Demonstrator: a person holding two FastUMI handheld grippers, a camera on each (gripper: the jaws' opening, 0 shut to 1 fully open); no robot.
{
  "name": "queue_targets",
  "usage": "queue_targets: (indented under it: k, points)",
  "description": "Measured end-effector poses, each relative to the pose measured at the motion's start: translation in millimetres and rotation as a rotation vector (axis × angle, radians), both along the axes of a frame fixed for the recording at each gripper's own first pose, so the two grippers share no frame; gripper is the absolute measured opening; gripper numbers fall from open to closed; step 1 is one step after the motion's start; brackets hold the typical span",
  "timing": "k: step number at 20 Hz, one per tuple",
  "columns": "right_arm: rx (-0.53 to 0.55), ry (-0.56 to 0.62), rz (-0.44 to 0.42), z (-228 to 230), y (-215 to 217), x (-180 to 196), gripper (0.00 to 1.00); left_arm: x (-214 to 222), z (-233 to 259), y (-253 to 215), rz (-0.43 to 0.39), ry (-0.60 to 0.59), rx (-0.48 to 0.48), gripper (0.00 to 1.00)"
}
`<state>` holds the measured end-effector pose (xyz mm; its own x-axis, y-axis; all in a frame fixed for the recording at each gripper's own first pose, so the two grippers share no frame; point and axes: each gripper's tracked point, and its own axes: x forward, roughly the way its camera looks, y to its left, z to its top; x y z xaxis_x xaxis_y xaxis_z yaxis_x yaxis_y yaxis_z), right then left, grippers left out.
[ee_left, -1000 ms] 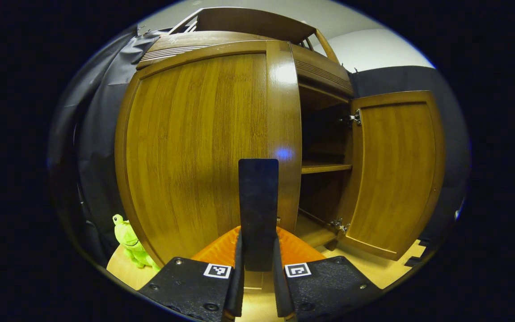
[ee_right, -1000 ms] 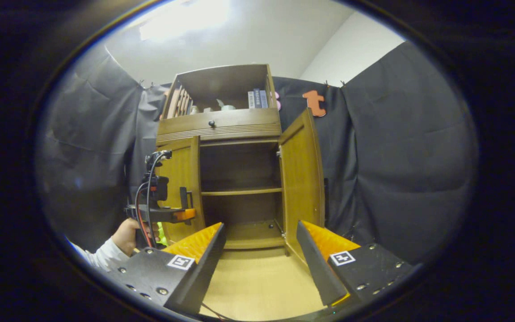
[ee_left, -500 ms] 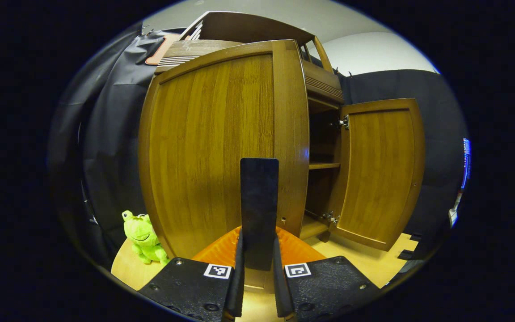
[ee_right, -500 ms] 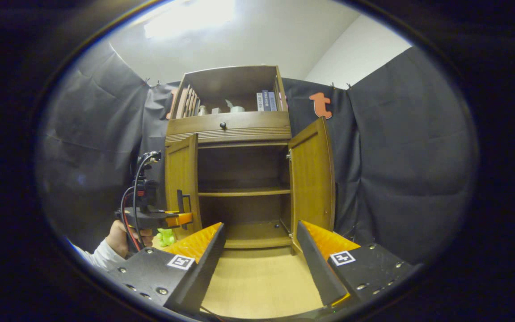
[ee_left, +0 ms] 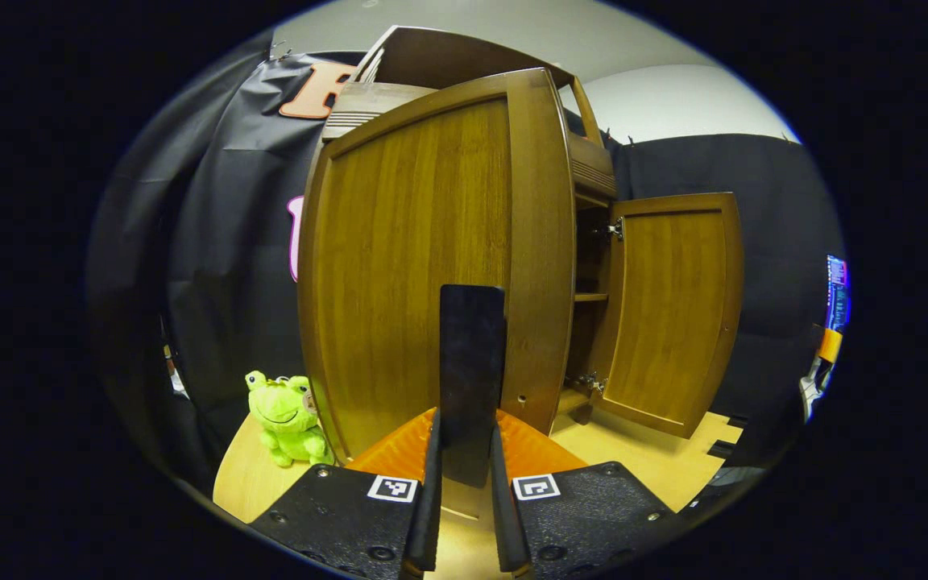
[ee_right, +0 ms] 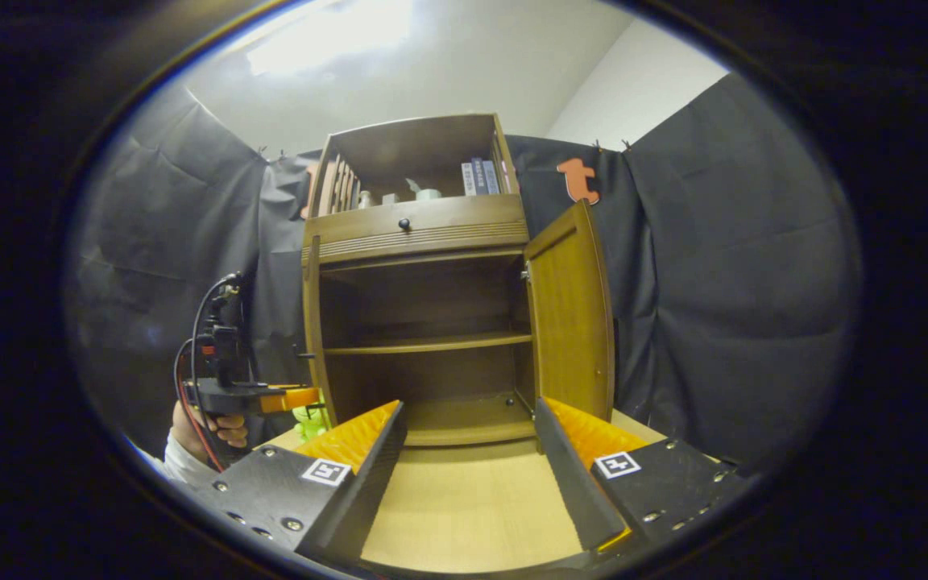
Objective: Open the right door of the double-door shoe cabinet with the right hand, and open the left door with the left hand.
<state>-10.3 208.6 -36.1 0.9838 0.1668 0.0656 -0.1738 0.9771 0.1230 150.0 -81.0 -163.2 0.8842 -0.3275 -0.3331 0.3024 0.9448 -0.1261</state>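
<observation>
The left gripper (ee_left: pixel 468 451) has its fingers closed on the handle (ee_left: pixel 472 362) of the left door (ee_left: pixel 424 266), swung wide. The right gripper (ee_right: pixel 468 475) hangs spread, empty, before the cabinet (ee_right: pixel 424 234); the right door (ee_right: pixel 573 322) stands open.

open cabinet front (ee_right: pixel 424 379) unobstructed, plush frog (ee_left: pixel 287 415) beside left door (ee_left: pixel 424 266)

Cabinet door (ee_left: pixel 424 266): glossy grained wood. Frog toy (ee_left: pixel 287 417): plush. Floor (ee_right: pixel 464 507): matt light wood.

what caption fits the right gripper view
Open claw faces the cabinet, both doors swung wide.
</observation>
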Motion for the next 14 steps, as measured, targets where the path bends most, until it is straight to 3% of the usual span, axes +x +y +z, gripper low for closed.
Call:
queue_targets:
  k: [5,13,14]
  points:
    - [0.016,-0.014,-0.025,4,-11,0,0.94,0,1,10,0.026,-0.023,0.025,0.29]
    - [0.072,0.013,-0.069,-4,-21,9,0.94,6,21,69,0.19,-0.099,0.087,0.29]
    - [0.071,0.014,-0.076,-4,-22,9,0.94,4,21,73,0.197,-0.103,0.082,0.18]
